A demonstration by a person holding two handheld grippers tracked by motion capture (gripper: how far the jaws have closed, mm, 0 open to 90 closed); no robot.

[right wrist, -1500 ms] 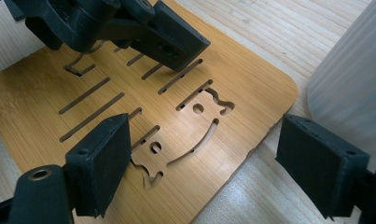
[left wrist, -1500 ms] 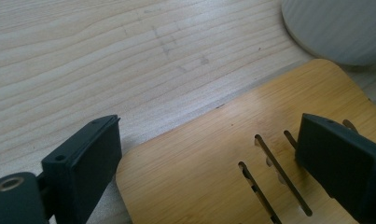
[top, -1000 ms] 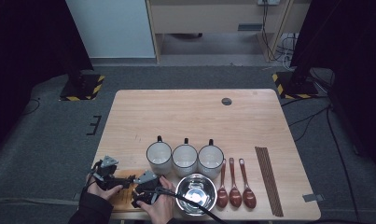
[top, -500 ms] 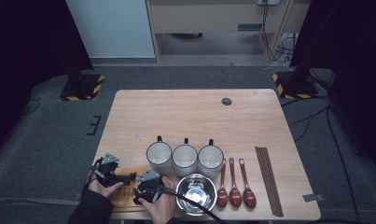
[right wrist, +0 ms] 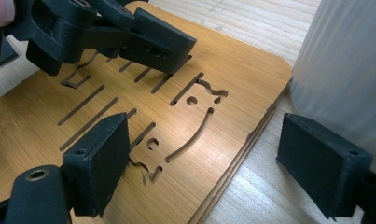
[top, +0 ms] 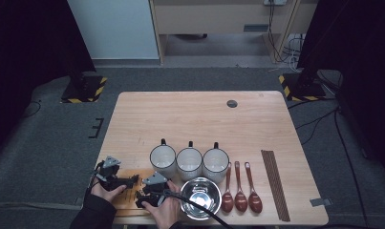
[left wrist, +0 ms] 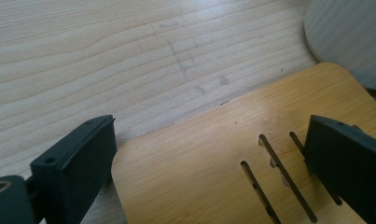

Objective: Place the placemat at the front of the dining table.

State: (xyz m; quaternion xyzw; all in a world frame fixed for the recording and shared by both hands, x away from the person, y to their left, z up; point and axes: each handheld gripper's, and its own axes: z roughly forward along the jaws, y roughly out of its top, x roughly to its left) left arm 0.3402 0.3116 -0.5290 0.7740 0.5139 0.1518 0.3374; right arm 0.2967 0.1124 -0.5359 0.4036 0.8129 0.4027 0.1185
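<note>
A slotted bamboo board (top: 125,198) with a cut-out face lies at the table's front left. My left gripper (top: 132,181) is open low over it. In the left gripper view the jaws (left wrist: 211,172) straddle the board's rounded corner (left wrist: 199,158), one jaw over bare table. My right gripper (top: 143,195) is also open. In the right gripper view it (right wrist: 209,168) spans the board's edge (right wrist: 223,70), one jaw over the wood and the other on the table beside a white mug (right wrist: 344,70). The left gripper (right wrist: 129,37) shows just beyond it.
Three white mugs (top: 163,161) (top: 189,163) (top: 215,163) stand in a row right of the board. A steel bowl (top: 199,204) sits at the front edge, then three brown spoons (top: 239,188) and dark chopsticks (top: 275,183). The mug's side (left wrist: 349,37) is close.
The left gripper has edged slightly right over the board, closer to the right gripper. Nothing else has moved.
</note>
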